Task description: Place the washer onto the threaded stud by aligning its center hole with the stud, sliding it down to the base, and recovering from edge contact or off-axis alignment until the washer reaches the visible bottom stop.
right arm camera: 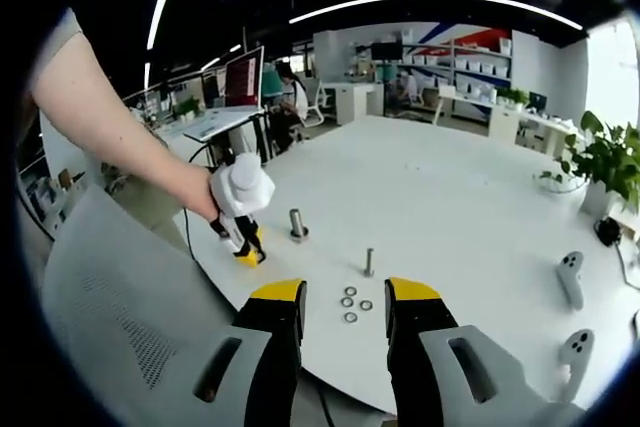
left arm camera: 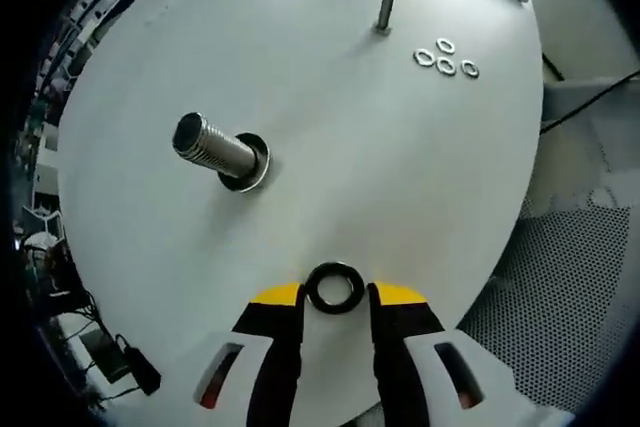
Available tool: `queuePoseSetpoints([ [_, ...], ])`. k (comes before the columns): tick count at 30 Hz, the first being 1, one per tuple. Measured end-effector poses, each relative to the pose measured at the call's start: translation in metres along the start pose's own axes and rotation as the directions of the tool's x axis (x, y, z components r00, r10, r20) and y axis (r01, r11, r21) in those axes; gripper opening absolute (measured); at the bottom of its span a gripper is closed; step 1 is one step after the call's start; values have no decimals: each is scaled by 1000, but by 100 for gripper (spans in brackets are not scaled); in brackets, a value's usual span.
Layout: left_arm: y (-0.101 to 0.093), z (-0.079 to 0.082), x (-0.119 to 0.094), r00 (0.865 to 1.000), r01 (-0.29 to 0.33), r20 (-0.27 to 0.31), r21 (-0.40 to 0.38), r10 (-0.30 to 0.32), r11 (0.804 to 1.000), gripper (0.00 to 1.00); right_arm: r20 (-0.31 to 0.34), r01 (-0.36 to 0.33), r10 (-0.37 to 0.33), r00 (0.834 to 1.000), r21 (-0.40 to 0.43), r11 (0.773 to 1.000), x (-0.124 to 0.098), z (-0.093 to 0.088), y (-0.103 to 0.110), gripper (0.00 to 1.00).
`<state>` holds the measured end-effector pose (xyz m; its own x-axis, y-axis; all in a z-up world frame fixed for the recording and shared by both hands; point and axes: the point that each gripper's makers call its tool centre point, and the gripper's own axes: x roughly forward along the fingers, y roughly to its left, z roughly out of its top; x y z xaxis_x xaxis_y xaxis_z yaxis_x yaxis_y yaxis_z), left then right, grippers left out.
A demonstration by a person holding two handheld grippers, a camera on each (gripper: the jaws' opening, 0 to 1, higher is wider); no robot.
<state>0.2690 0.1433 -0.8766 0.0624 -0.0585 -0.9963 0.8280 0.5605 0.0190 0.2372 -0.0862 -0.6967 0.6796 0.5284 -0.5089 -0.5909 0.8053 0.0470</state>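
Here, four washers [left arm camera: 446,57], two studs [left arm camera: 216,147].

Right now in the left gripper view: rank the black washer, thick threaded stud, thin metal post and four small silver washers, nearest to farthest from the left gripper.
1. Black ring washer, between the left gripper jaws.
2. Thick threaded metal stud, mid-table, left.
3. Cluster of four small silver washers, upper right.
4. Thin metal post, top; close to the cluster, hard to call.

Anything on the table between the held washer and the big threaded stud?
No: left gripper view shows bare white table between the washer in the left tongs and the stud.
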Motion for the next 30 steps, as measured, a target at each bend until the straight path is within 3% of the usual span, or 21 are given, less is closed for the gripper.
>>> queuePoseSetpoints([
  [3, 2, 1, 1, 1000, 1, 7, -54, 0, 999, 25, 0, -2, 2, 1000, 0, 1000, 1, 0, 0, 33],
  [10, 1, 1, 1, 1000, -2, 8, -66, 2, 998, 23, 6, 0, 0, 1000, 4, 1000, 0, 1, -1, 33],
  [20, 1, 3, -1, 999, -15, -38, -94, 11, 995, 20, 6, 1, -1, 1000, 6, 1000, 0, 0, -1, 33],
  [30, 0, 0, -1, 996, -14, 85, -193, 31, 981, 20, 7, 5, -5, 1000, 6, 1000, 0, 1, -2, 33],
])
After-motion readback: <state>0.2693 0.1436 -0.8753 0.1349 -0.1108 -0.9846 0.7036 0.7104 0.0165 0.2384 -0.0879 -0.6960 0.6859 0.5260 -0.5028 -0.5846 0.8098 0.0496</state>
